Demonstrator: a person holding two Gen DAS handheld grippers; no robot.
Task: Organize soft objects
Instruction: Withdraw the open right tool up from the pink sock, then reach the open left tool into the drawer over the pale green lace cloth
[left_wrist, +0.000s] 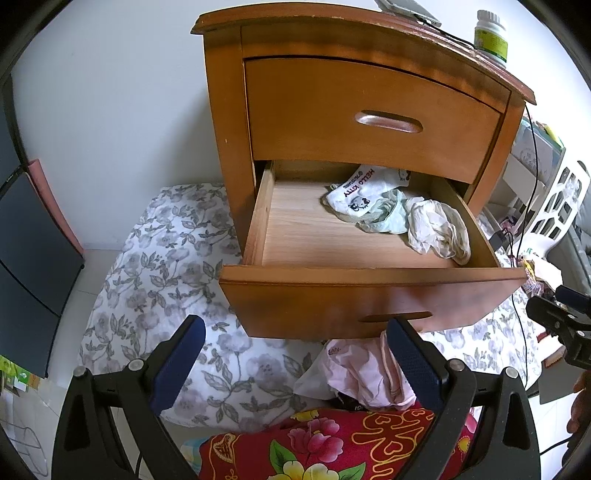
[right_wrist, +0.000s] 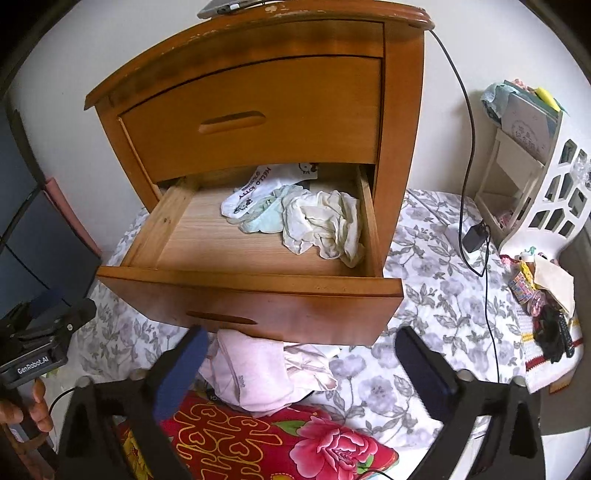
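Both tools, the right tool (right_wrist: 301, 363) and the left tool (left_wrist: 295, 363), hung spread and empty. Below the open drawer (right_wrist: 255, 286) lay pink garments (right_wrist: 255, 369) on the bed: limp, light, best pinched at a raised fold.

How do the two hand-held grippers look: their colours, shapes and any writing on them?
Each hand-held gripper is a black frame with two flat fingers carrying dark blue textured pads, plus silver screws at the joints. This shows on the left hand-held gripper and the right hand-held gripper. The left one's body bears white lettering, "GenRobot.AI", and a thin black cable.
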